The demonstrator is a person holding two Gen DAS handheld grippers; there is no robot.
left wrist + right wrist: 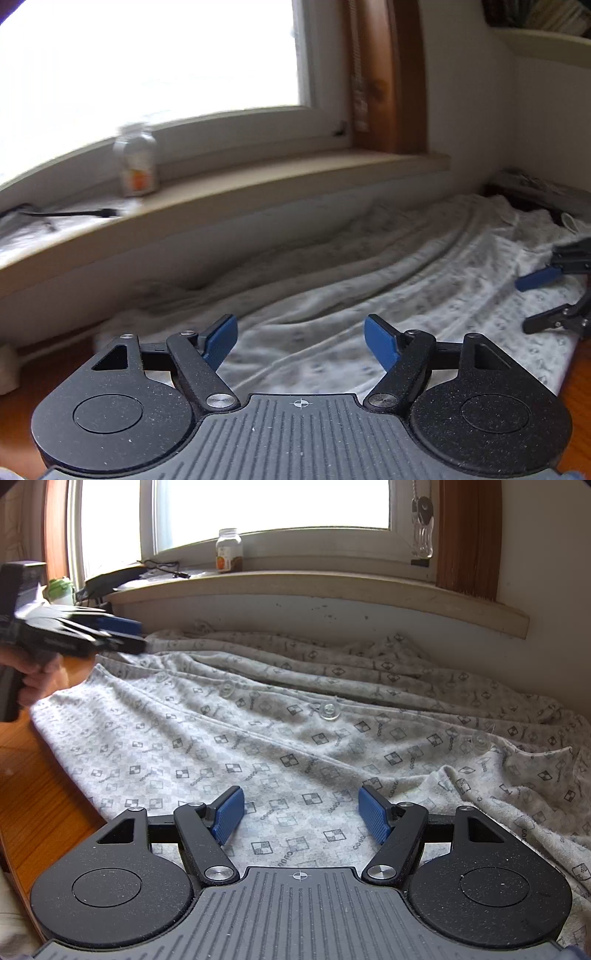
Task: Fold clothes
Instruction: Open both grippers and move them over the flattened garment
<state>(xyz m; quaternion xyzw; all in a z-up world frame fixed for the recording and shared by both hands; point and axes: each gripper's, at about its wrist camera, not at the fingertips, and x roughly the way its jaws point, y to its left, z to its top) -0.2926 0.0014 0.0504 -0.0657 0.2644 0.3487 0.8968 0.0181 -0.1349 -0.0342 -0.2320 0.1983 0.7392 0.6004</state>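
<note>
Both jaws stood spread and empty: the right gripper [301,814] hovered over the patterned shirt [295,738], the left gripper [300,341] at its far edge. A shallow pinch risked catching one layer, dragging the buttoned front askew.

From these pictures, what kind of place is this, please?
Probably a room in a home: a patterned buttoned garment lies spread on a wooden table below a window sill holding a jar and cables.

Both claws [301,814] are black with blue pads [229,814] (silver pivot screws).
</note>
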